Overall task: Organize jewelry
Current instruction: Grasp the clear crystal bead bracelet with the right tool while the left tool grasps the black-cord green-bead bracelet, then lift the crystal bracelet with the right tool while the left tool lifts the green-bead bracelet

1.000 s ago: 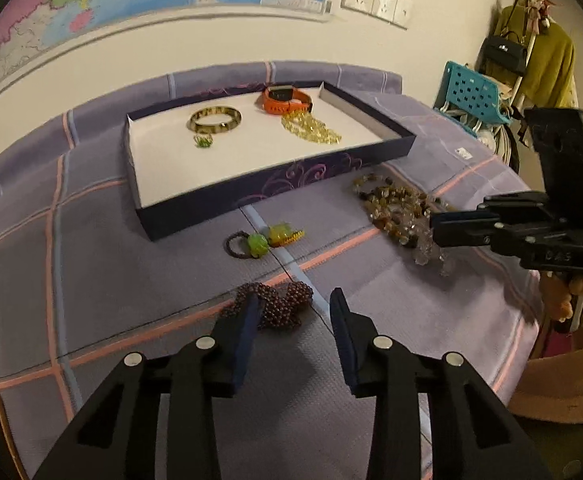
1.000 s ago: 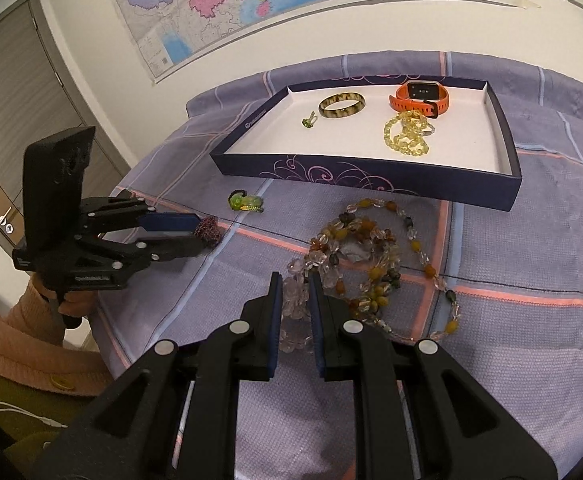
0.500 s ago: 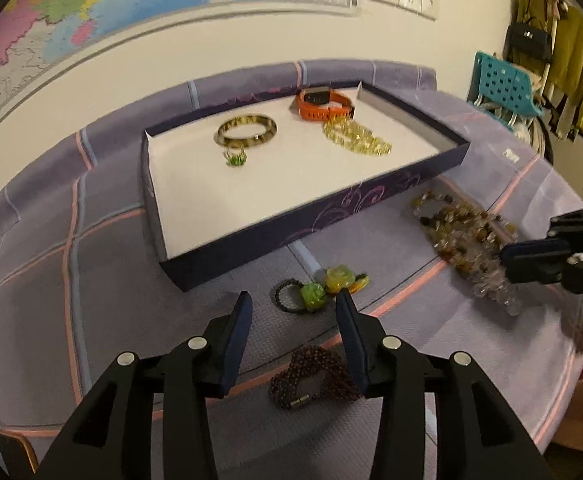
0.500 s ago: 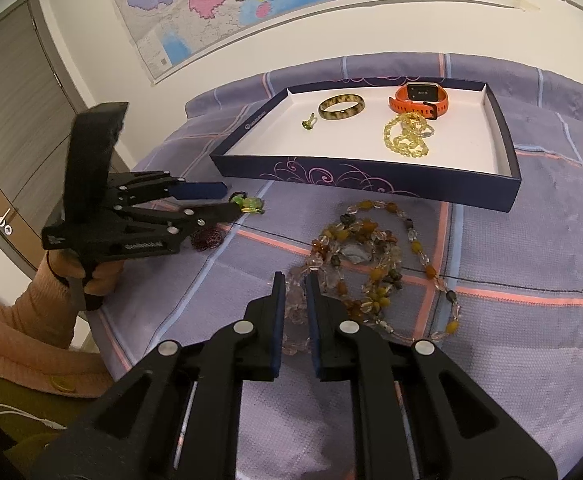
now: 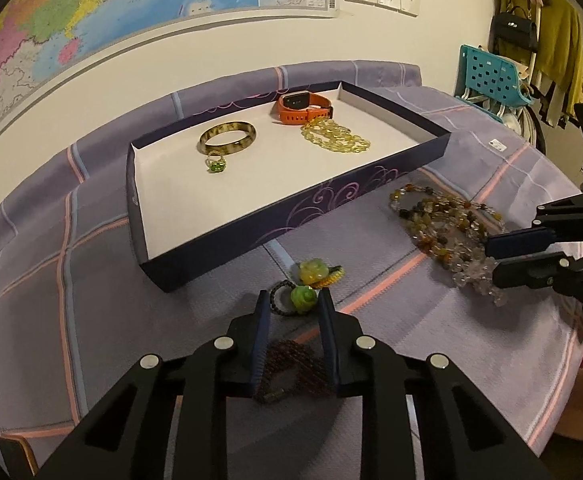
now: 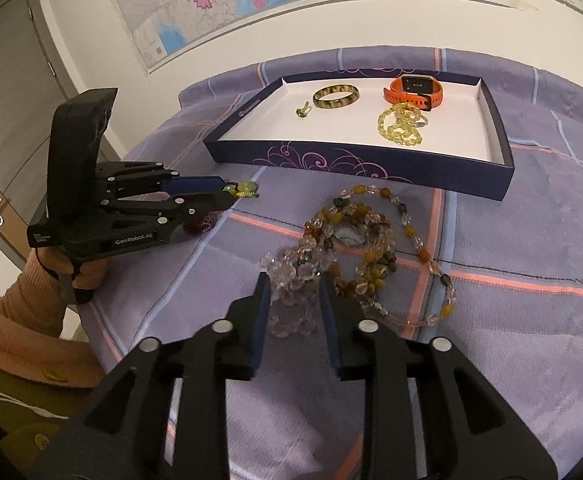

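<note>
Dark-red beaded bracelet lies low between the left gripper fingers, half hidden by them; its clasp end shows, the rest is dim. In the right wrist view only a dark-red patch of it shows under that gripper. Left gripper jaws closing, tips either side of a green bead charm on a black cord ring; whether the pads already touch it cannot be told. Just beyond, nearer the tray, a yellow flower charm.

Right gripper jaws opening, straddling the clear end of a heap of clear and amber bead necklaces on the purple checked tabletop; pads appear not to press the beads. The heap lies just in front of the tray.

Dark blue tray with white floor, furthest back. Inside, toward its far side: mottled bangle, small green ring just before it, orange watch, yellow bead strand touching the watch. Near half of the tray floor bare. A hand in an orange sleeve grips the left gripper's handle, cut off at the frame edge.
</note>
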The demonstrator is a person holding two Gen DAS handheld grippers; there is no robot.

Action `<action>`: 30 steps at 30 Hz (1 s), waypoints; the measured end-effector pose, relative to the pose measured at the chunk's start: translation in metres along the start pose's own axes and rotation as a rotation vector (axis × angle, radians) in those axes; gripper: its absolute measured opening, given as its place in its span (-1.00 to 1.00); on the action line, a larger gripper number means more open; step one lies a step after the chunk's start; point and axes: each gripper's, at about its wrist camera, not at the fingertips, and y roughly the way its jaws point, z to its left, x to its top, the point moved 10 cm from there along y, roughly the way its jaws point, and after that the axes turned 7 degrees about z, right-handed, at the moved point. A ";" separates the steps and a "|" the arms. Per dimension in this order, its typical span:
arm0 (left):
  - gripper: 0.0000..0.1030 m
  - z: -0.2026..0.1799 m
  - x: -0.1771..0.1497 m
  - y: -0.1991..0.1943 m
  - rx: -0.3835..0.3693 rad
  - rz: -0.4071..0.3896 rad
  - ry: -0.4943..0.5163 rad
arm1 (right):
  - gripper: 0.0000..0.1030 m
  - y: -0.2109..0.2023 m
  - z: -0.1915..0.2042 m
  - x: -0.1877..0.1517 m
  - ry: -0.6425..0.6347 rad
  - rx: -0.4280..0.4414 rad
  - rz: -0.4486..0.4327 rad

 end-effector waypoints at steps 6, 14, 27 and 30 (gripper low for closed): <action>-0.57 -0.003 -0.006 -0.006 -0.031 -0.005 -0.040 | -0.22 0.004 0.004 -0.005 -0.033 -0.045 0.012; -0.57 -0.002 -0.010 -0.010 -0.044 -0.006 -0.070 | -0.01 0.013 0.014 -0.006 -0.058 -0.051 0.021; -0.57 -0.002 -0.011 -0.015 -0.061 -0.016 -0.097 | -0.71 0.011 0.011 -0.003 -0.059 -0.088 0.012; -0.57 -0.002 -0.010 -0.017 -0.065 -0.023 -0.101 | -0.71 0.001 0.014 0.003 -0.037 -0.045 -0.015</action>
